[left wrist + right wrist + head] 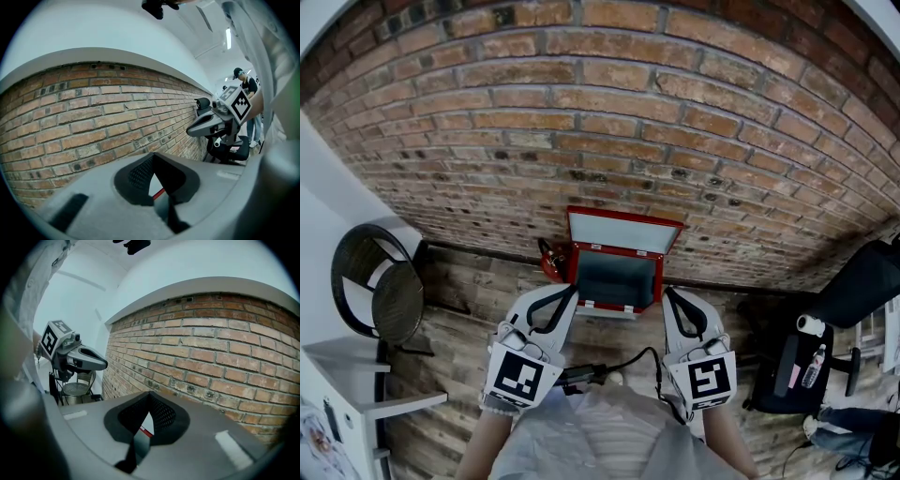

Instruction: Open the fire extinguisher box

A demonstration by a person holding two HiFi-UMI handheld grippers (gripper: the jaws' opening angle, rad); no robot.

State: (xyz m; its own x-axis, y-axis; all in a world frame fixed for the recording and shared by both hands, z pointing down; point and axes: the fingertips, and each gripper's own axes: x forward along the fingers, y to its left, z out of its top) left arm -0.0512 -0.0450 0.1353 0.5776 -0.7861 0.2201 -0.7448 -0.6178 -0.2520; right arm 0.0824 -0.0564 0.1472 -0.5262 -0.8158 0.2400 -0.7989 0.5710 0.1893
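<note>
The red fire extinguisher box sits on the wood floor in the middle of the head view, pushed up against the brick wall. Its lid is already up and leans back toward the wall, so I think the opening job is done or almost done. The inside looks dark and empty. A red fire extinguisher stands just beside the box, on its left.

The box lies right in front of both tools, just above them in the frame. Its long side runs left to right along the wall. The left tool points at the front left corner and the right tool points at the front right corner (they look about the same way off, so neither hand is nearer). I cannot tell if either tip touches the box.

Both tools have their jaws pressed together with nothing held. In each tool's own view, only a thin bit of red shows past the closed tips.
</note>
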